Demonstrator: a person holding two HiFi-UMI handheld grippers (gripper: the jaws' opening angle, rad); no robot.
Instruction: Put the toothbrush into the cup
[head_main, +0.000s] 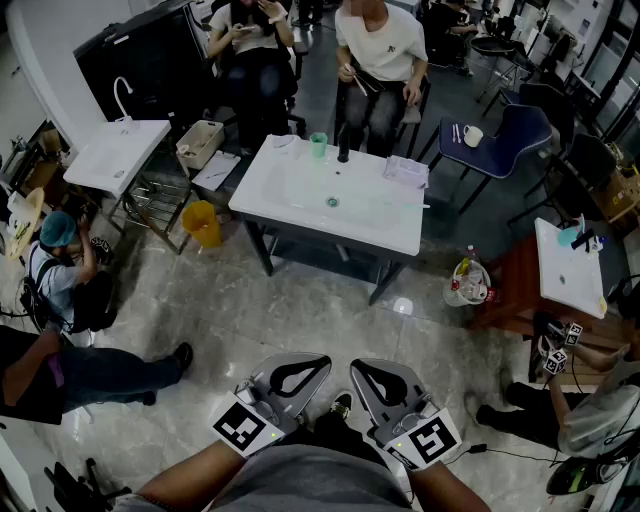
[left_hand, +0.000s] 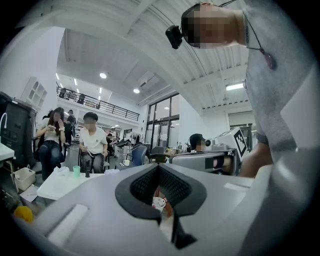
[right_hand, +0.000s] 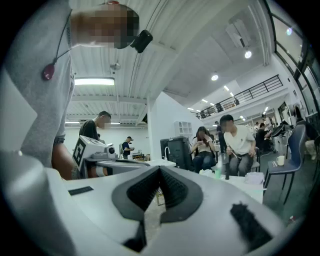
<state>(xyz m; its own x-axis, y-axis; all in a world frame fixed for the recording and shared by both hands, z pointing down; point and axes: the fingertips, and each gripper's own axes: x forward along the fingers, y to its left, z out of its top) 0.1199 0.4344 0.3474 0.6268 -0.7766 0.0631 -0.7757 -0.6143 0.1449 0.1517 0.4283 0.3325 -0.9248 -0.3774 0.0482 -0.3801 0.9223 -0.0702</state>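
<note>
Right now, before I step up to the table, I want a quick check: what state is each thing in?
Left gripper: shut, empty.
Right gripper: shut, empty.
Green cup: upright near the far edge of the white sink table.
Dark bottle: upright beside the cup, not touching it.
White mug: upright on the blue chair.
Toothbrush: cannot make it out from here.

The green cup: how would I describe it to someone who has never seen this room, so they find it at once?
Find the white basin table in the middle of the floor. At its far edge stands the green cup, just left of a dark bottle in the head view. It is the only pale green thing there; the other cup, on the blue chair, is white.
</note>
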